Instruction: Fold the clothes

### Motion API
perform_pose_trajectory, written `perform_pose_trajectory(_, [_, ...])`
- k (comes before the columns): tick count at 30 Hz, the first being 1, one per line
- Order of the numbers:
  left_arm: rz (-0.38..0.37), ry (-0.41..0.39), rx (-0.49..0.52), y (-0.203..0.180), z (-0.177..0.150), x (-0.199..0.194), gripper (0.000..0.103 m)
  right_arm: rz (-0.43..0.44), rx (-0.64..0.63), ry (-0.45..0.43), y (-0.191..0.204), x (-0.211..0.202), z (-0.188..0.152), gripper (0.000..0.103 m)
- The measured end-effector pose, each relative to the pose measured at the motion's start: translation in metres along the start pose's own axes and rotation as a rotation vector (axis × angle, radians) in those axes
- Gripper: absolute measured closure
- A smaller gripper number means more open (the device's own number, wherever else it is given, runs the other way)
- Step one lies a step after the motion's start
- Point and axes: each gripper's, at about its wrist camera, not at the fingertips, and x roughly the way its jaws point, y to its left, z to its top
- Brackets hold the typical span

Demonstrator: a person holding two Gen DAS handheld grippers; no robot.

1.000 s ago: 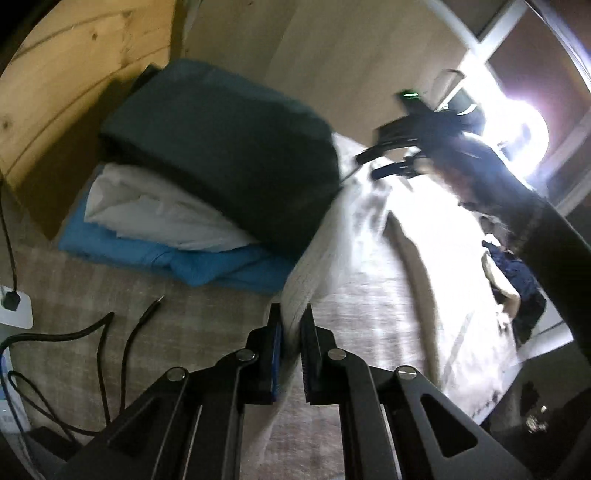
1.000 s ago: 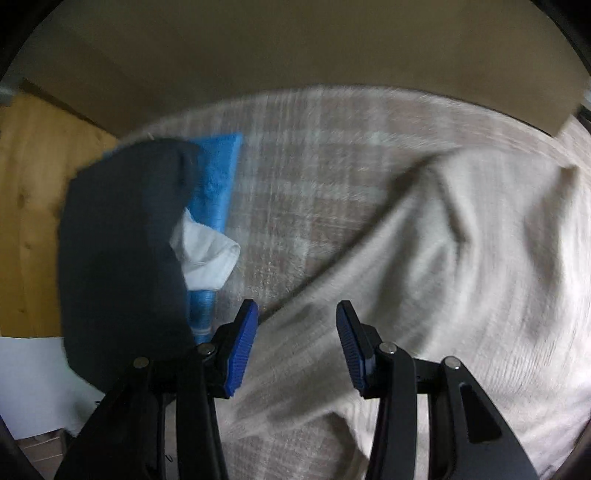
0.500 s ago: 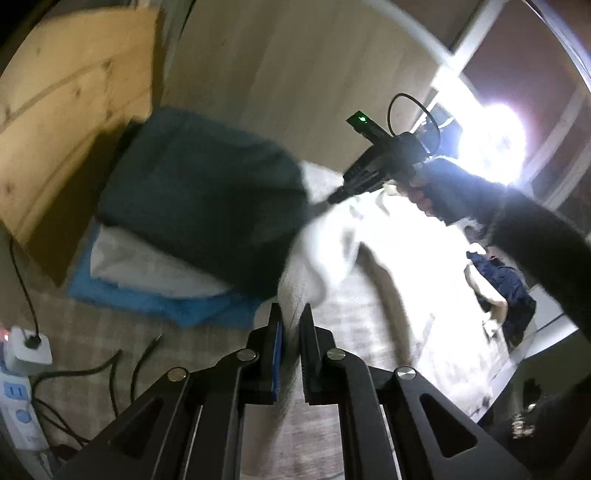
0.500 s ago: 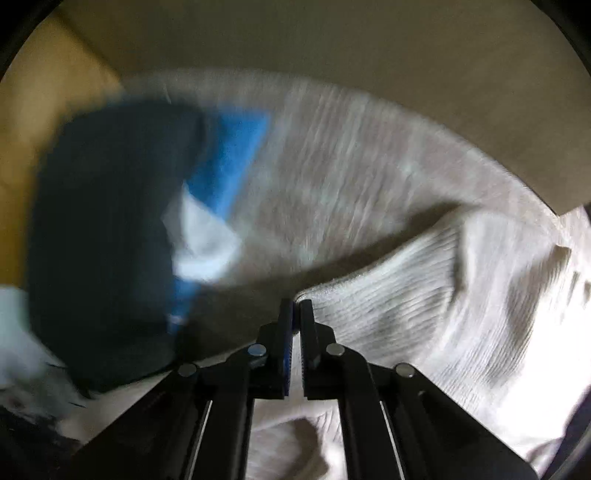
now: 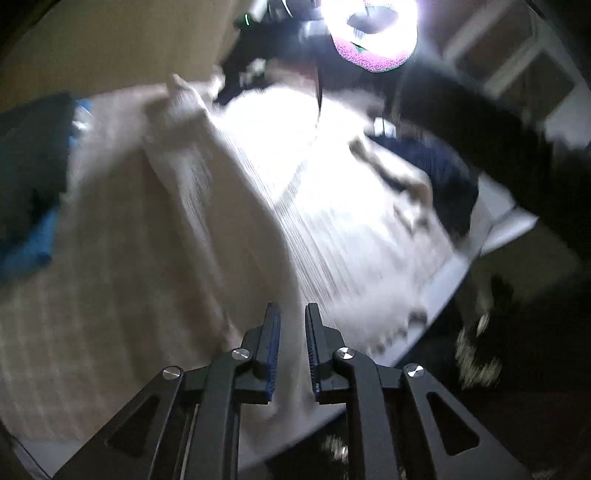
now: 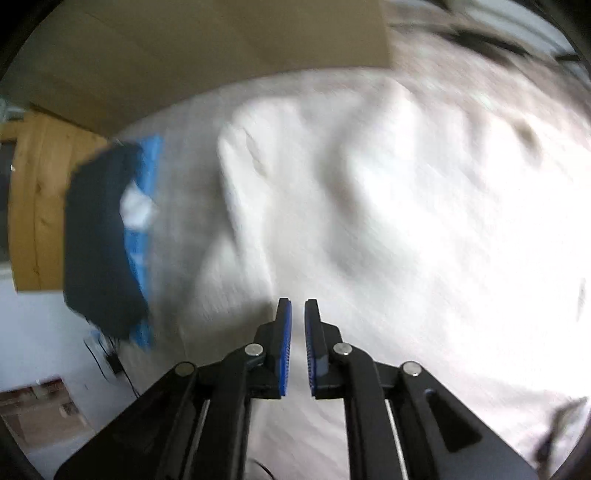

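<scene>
1. Cream ribbed garment [image 5: 258,206] is seen spread in soft folds over the checked bed cover [image 5: 55,332], and most of both blurred views is filled by it.
2. The left gripper [image 5: 291,347] is held over the near edge of the garment; its blue-padded jaws are set narrowly apart, with pale cloth showing in the gap. Whether that cloth is pinched cannot be told from the blurred picture.
3. The right gripper [image 6: 297,347] is seen low over the garment [image 6: 369,221] in its own view, its jaws likewise nearly together with a slim gap; whether cloth is held there cannot be told.
4. In the left wrist view, the right gripper [image 5: 236,79] is visible beyond the far edge of the garment, beneath a glaring lamp [image 5: 373,33], and a dark sleeve [image 5: 498,136] is seen to the right of the garment.
5. A stack of folded clothes [image 6: 103,240], dark on top with white and blue beneath, is placed left of the garment, against a wooden panel [image 6: 33,221].
6. A dark blue item [image 5: 447,177] is lying just beyond the right side of the garment.
</scene>
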Motion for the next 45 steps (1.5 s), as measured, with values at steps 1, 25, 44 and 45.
perform_pose_trajectory(1, [0.005, 0.001, -0.029, -0.004, -0.007, 0.000, 0.089, 0.013, -0.023, -0.024, -0.006, -0.014, -0.010, 0.087])
perform_pose_trajectory(25, [0.044, -0.075, -0.459, -0.012, -0.114, -0.029, 0.078, 0.372, -0.429, 0.056, -0.043, -0.102, -0.191, 0.054])
perform_pose_trajectory(44, [0.120, -0.103, -0.449, 0.004, -0.085, 0.066, 0.095, -0.148, -0.590, 0.080, 0.121, 0.101, -0.148, 0.057])
perform_pose_trajectory(45, [0.113, -0.111, -0.458, 0.005, -0.087, 0.064, 0.095, -0.159, -0.590, 0.077, 0.121, 0.102, -0.147, 0.068])
